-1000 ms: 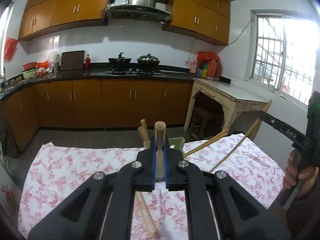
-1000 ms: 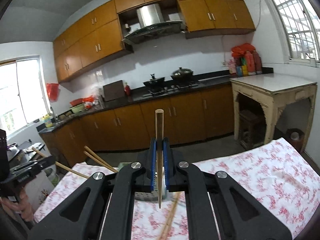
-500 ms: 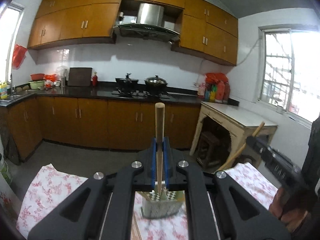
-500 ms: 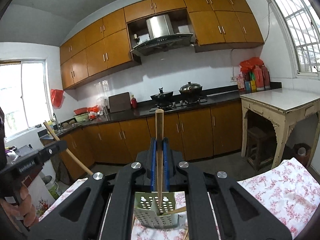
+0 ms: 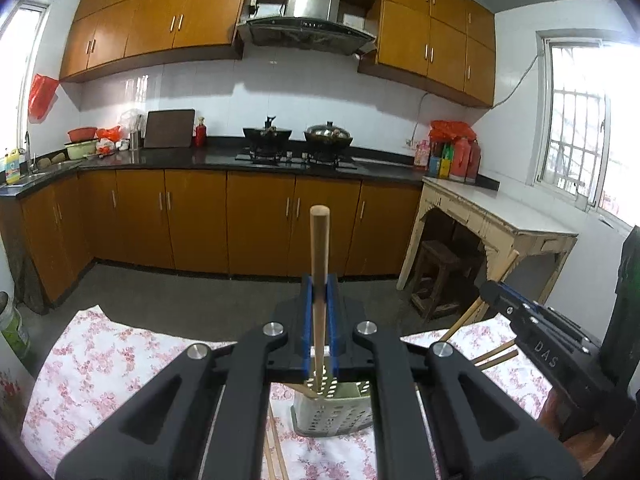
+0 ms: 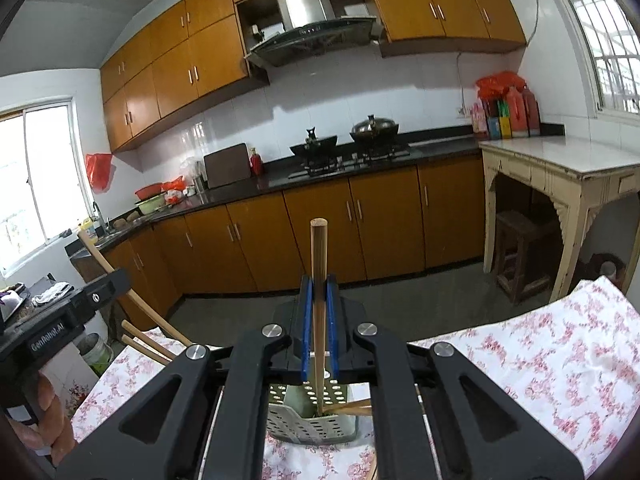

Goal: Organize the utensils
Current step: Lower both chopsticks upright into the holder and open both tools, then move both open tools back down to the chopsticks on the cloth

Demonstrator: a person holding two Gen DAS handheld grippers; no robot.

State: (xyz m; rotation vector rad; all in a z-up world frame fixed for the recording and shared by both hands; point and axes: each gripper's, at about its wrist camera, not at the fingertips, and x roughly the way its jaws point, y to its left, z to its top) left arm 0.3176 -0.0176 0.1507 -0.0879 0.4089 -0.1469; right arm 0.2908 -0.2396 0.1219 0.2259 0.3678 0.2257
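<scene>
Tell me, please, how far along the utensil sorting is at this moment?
Done: at least two chopsticks already lean in the perforated holder. In hand: the left claw and right claw each grip one chopstick upright over it. Left: lowering both in, then collecting the chopsticks lying on the floral cloth.

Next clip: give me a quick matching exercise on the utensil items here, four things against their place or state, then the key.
Things:
1. left gripper
2. right gripper
3. perforated holder
4. loose chopsticks

Places or states:
A. standing on the floral cloth
B. lying flat on the cloth beside the holder
C. shut on a chopstick, left wrist view
D. shut on a chopstick, right wrist view

Pairs: 1-C, 2-D, 3-A, 4-B
</scene>
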